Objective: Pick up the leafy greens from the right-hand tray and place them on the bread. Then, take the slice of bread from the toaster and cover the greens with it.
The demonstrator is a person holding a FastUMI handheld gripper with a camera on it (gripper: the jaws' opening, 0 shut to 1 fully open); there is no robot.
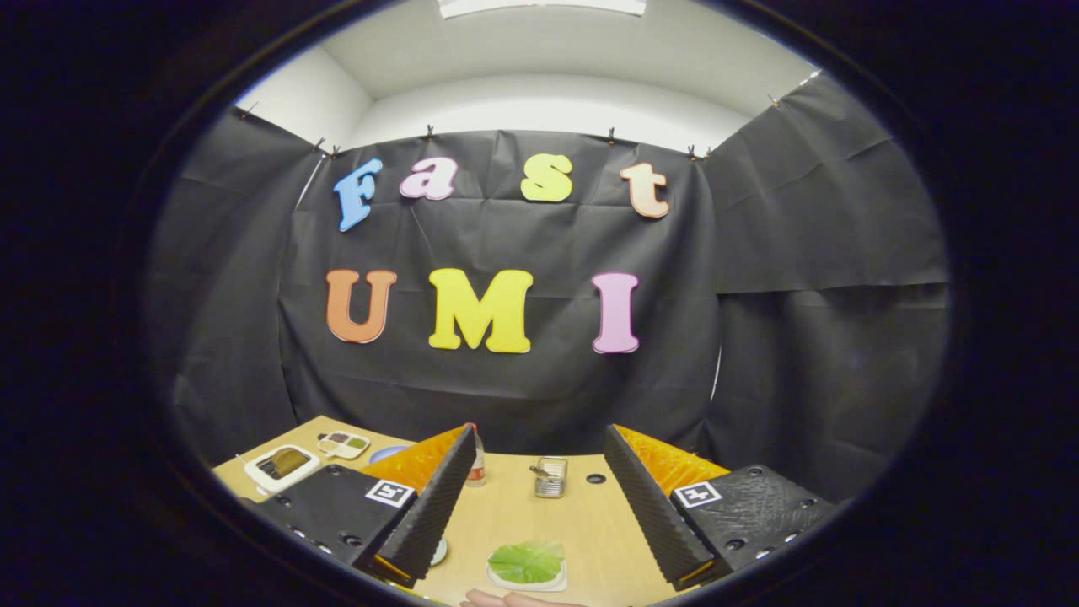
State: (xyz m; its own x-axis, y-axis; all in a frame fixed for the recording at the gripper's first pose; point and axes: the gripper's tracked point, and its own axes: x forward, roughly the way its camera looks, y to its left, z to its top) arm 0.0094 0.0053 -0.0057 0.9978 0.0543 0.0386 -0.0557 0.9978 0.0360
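A green leaf [526, 561] lies flat on a pale white slab [552, 583] on the wooden table; I cannot tell if the slab is bread or a tray. It shows between my two fingers, low on the table beneath them. My gripper [538, 447] is open and wide, with nothing between its ribbed black fingers [430, 506]. Off to the left beyond the left finger stands a white toaster-like box [282, 468] with a brown slice [289, 462] in it. A person's hand [506, 599] shows just below the leaf.
A small metal holder [550, 476] stands ahead between the fingers, with a dark hole in the table [596, 478] beside it. A bottle [477, 465] peeks past the left finger. A compartment dish [343, 443] and a blue plate [381, 453] sit at the far left.
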